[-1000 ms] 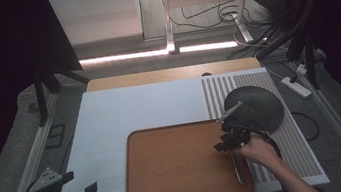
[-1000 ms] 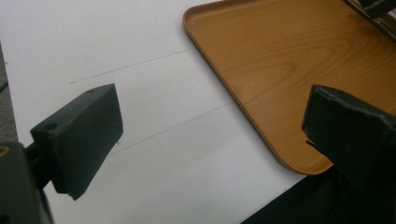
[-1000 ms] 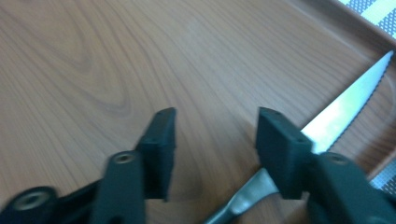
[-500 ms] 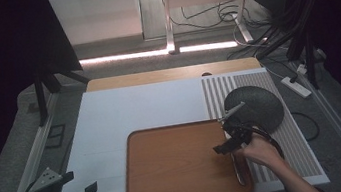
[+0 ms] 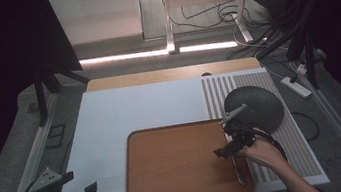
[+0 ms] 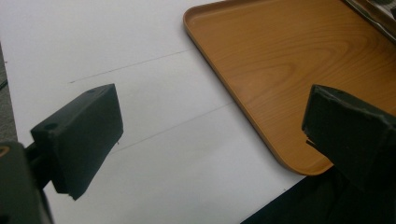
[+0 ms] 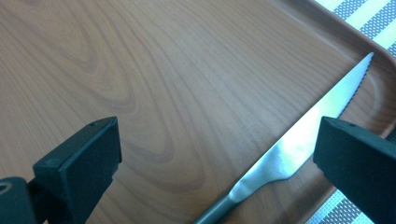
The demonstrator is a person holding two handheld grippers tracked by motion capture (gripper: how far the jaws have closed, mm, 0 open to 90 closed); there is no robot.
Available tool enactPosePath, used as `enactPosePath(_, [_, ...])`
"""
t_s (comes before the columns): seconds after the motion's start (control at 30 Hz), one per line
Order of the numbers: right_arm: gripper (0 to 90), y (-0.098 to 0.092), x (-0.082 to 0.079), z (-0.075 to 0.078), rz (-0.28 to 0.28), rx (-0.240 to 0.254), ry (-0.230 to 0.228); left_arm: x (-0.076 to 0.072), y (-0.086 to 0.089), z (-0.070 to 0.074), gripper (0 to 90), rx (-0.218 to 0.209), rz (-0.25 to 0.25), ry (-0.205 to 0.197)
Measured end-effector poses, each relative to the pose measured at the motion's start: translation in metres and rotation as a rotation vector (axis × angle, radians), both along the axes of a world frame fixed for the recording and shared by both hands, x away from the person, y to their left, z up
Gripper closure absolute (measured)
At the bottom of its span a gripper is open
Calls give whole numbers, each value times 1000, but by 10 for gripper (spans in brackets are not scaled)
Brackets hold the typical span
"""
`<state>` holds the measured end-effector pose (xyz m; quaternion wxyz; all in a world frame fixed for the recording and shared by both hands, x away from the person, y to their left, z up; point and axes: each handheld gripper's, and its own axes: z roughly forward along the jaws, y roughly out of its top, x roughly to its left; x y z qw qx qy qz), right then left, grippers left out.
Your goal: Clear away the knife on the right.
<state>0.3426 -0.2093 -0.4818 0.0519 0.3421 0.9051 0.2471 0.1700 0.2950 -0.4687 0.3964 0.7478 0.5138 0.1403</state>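
Note:
A wooden tray (image 5: pixel 178 165) lies on the white table. A steel knife (image 5: pixel 238 169) rests flat on the tray along its right rim, blade (image 7: pixel 317 116) pointing away from the person. My right gripper (image 5: pixel 225 143) hovers just over the knife. Its jaws have just been opening and now stand wide (image 7: pixel 215 154), with the knife lying loose on the tray (image 7: pixel 140 70) beneath them, pressed by neither pad. My left gripper (image 5: pixel 83 181) is at the table's near left corner, open and holding nothing (image 6: pixel 210 135), beside the tray's near left corner (image 6: pixel 289 60).
A dark round mat (image 5: pixel 253 107) lies on a grey-and-white striped cloth (image 5: pixel 216 94) right of the tray. Bare white tabletop (image 5: pixel 135 108) stretches behind and left of the tray. Cables and a power strip (image 5: pixel 297 86) lie beyond the right edge.
The right gripper's jaws have spread apart over the knife, which stays on the tray. Neither hand has shifted.

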Motion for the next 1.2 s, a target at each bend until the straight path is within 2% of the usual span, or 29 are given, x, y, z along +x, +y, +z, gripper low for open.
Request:
enactPosePath(0.23, [0, -1, -5, 5, -9, -1, -34, 0, 1, 0, 52, -5, 2, 0])
enactPosePath(0.53, [0, -10, -15, 11, -32, 37, -69, 0, 1, 0, 52, -7, 2, -1])
enactPosePath(0.8, [0, -19, -24, 21, -43, 71, -128, 0, 1, 0, 52, -8, 2, -2])
enactPosePath(1.0, [0, -28, -32, 24, -64, 99, -137, 0, 2, 0, 48, -18, 1, 1])
enactPosePath(1.2, [0, -35, -38, 24, -78, 102, -142, 0, 3, 0, 43, -32, -5, 0])
